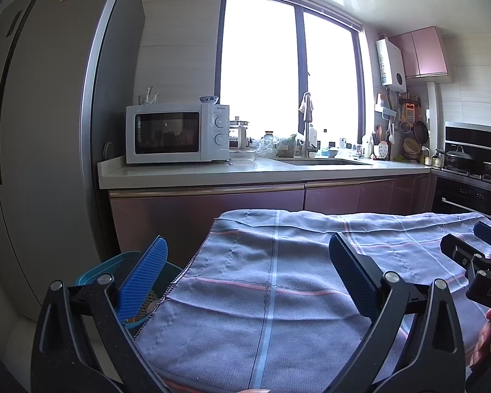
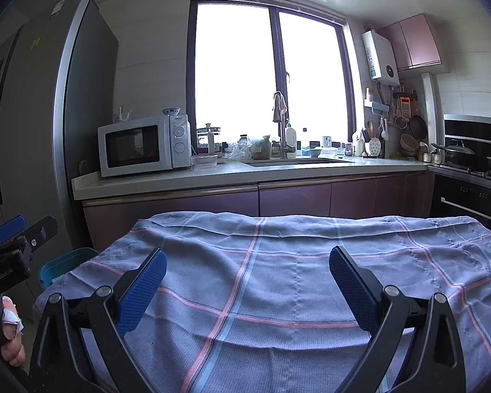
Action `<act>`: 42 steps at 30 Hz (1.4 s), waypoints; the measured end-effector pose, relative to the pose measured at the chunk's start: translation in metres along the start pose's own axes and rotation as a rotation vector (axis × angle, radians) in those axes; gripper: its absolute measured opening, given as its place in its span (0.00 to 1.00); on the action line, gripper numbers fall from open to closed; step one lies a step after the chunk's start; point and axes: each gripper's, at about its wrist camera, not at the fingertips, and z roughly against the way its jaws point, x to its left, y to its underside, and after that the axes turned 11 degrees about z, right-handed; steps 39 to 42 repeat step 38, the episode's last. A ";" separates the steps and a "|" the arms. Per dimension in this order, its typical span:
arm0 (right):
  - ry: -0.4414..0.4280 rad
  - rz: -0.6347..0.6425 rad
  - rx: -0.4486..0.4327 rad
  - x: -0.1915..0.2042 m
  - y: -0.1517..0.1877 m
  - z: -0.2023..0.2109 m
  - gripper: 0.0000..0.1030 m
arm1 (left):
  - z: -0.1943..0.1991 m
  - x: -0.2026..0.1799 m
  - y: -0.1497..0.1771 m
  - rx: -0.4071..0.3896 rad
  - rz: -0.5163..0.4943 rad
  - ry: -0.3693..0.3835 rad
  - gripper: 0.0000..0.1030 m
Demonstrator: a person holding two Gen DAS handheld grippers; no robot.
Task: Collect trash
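Observation:
A table covered with a grey-blue checked cloth (image 1: pixel 278 278) fills the foreground; it also shows in the right wrist view (image 2: pixel 278 278). No loose trash shows on the cloth. A teal trash bin (image 1: pixel 114 265) stands on the floor at the table's left edge, with some scraps inside; its rim shows in the right wrist view (image 2: pixel 65 262). My left gripper (image 1: pixel 248 281) is open and empty, its left finger over the bin. My right gripper (image 2: pixel 247 286) is open and empty above the cloth. Each gripper shows at the edge of the other's view.
A kitchen counter (image 1: pixel 212 173) runs behind the table with a white microwave (image 1: pixel 176 132), a sink and faucet (image 1: pixel 307 131) and clutter. A tall grey fridge (image 1: pixel 42 131) stands at the left. A stove with pots (image 1: pixel 474 160) is at the right.

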 end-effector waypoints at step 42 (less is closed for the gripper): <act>0.022 -0.046 0.175 -0.062 0.011 -0.033 0.93 | -0.109 -0.030 0.015 0.355 -0.074 0.037 0.95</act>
